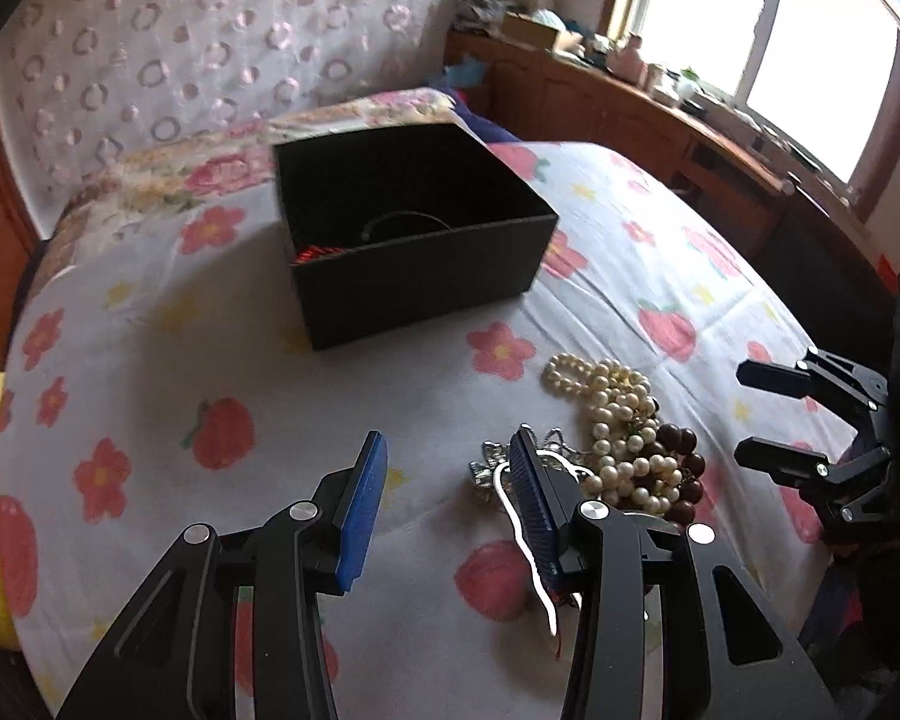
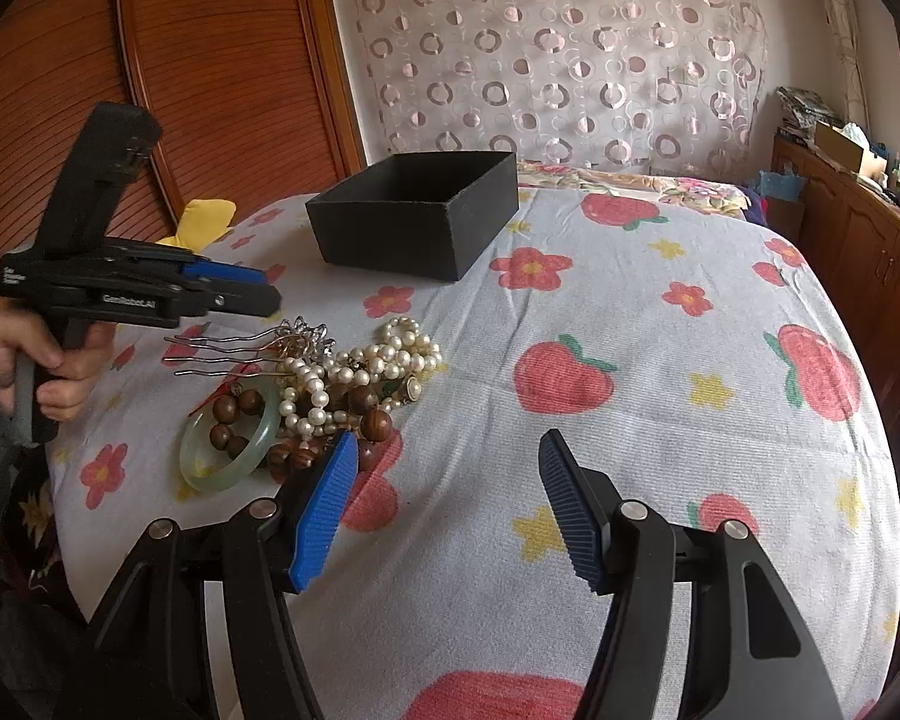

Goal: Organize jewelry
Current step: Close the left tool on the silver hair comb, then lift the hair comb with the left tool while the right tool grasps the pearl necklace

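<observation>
A black open box (image 1: 417, 234) stands on the flowered bedspread; inside it lie a dark ring-shaped piece (image 1: 405, 222) and something red (image 1: 318, 252). The box shows in the right wrist view too (image 2: 414, 222). A heap of jewelry lies in front of it: pearl strands (image 1: 615, 420) (image 2: 354, 366), brown wooden beads (image 1: 681, 456) (image 2: 306, 420), a silver hair comb (image 1: 498, 468) (image 2: 240, 348) and a pale green bangle (image 2: 231, 450). My left gripper (image 1: 450, 504) is open, hovering just left of the heap, its right finger over the comb. My right gripper (image 2: 450, 504) is open, just right of the heap.
The bed (image 2: 660, 360) has a strawberry and flower cover. A yellow cushion (image 2: 201, 219) lies at its left edge. Wooden cabinets (image 2: 858, 252) with clutter run along the right side under a window. A wooden wardrobe (image 2: 210, 60) stands on the left.
</observation>
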A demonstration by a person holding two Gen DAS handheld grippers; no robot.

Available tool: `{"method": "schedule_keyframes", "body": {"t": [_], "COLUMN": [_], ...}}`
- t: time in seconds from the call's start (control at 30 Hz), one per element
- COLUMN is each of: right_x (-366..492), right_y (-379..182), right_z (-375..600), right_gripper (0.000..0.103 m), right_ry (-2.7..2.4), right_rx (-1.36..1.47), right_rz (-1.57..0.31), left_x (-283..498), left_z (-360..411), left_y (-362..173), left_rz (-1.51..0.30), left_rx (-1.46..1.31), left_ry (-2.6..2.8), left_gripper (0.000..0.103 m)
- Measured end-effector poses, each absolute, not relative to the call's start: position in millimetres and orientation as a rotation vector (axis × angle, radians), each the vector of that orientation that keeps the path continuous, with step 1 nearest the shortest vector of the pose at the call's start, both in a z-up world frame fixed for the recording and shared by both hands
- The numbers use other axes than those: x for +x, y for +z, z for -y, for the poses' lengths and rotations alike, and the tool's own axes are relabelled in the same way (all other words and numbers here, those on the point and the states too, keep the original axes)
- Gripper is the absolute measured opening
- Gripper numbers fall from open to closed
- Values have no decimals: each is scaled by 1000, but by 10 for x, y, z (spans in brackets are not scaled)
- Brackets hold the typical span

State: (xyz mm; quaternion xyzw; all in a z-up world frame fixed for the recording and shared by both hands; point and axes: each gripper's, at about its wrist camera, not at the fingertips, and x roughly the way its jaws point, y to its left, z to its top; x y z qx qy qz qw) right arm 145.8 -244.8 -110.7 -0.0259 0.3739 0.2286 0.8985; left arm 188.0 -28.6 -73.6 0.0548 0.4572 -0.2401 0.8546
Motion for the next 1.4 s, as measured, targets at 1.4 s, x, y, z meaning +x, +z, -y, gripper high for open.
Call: {"method": "schedule_keyframes", "body": {"t": [1.4], "right_x": [1472], "right_y": [-1114], "right_z": [2446], "right_gripper": [65], "right_ry": [477], "right_rx": [-47], "right_rz": [-773], "left_x": [1617], "left_z": [361], "left_y": [-438], "left_rz": [-798], "left_rx": [66], "left_ry": [-529], "left_gripper": [11]}}
